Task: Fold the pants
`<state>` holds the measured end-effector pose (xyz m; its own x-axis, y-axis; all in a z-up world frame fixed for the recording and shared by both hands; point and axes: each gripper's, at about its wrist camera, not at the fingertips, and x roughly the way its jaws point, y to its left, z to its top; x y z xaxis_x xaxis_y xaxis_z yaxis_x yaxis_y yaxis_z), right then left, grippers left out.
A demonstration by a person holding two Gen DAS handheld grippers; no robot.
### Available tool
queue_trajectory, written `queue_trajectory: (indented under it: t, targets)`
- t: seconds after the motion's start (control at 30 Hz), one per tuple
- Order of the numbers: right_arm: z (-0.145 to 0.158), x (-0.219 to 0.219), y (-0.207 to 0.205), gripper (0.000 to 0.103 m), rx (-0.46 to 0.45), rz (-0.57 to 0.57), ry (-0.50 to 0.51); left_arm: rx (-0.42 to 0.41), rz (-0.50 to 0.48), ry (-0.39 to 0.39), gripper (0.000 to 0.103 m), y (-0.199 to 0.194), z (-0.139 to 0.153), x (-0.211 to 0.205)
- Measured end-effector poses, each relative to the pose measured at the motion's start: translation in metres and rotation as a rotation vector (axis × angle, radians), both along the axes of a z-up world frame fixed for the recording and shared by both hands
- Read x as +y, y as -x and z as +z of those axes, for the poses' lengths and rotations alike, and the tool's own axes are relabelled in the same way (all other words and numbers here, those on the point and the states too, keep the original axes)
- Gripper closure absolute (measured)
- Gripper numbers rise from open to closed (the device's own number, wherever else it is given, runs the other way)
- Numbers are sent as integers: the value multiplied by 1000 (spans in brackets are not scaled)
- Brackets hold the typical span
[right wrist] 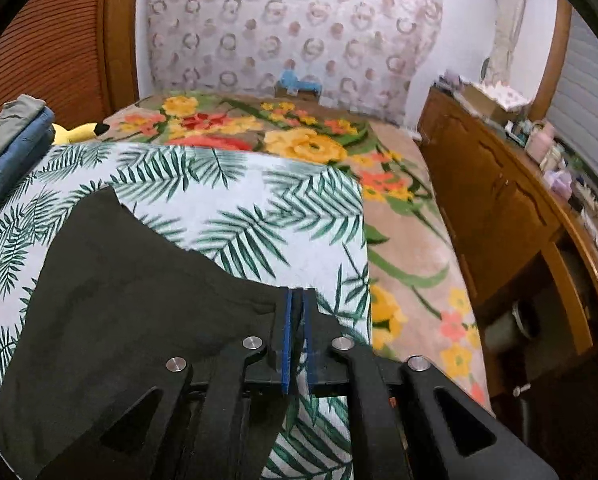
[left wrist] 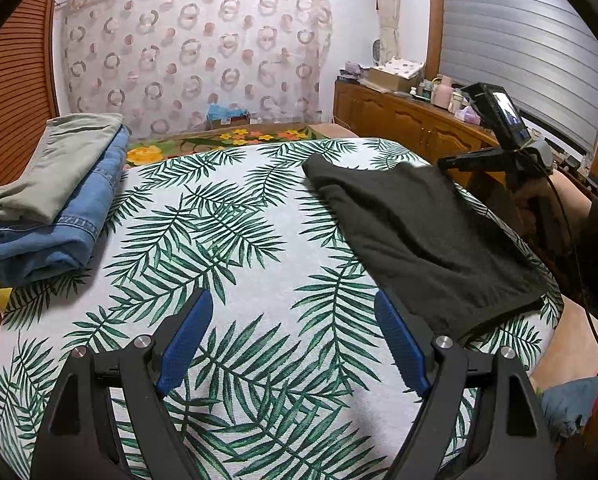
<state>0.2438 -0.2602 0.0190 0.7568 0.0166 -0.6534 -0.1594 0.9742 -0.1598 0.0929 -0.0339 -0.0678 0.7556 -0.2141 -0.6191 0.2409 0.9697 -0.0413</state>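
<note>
Dark grey pants, folded into a flat rectangle, lie on the right side of the leaf-print cloth. My left gripper is open and empty, low over the cloth just left of the pants' near corner. My right gripper is shut on the right edge of the pants, with the fabric pinched between the blue pads. In the left wrist view the right gripper shows at the pants' far right corner, held by a hand.
A folded stack of blue jeans with grey-green pants on top lies at the cloth's left side. A floral blanket lies beyond. A wooden dresser with clutter stands on the right.
</note>
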Motion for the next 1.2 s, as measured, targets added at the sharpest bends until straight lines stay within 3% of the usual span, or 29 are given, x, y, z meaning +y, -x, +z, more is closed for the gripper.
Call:
queue_trajectory:
  t: [0.2, 0.33, 0.53, 0.8, 0.9, 1.2]
  targets:
    - [0, -17, 20, 73, 7, -7, -72, 5, -14, -6, 20, 0, -2, -6]
    - [-3, -18, 54, 69, 3, 38, -99, 11, -24, -4, 20, 0, -3, -10]
    - [-18, -20, 106, 69, 8, 108, -155, 22, -42, -11, 20, 0, -6, -15]
    - [-31, -36, 151, 69, 1, 104, -192, 41, -108, 0, 19, 3, -8, -28]
    - [-34, -37, 156, 69, -1, 90, -142, 53, -140, 7, 19, 3, -9, -34]
    - [-43, -38, 163, 67, -61, 63, -165, 91, -235, -18, 40, 8, -14, -56]
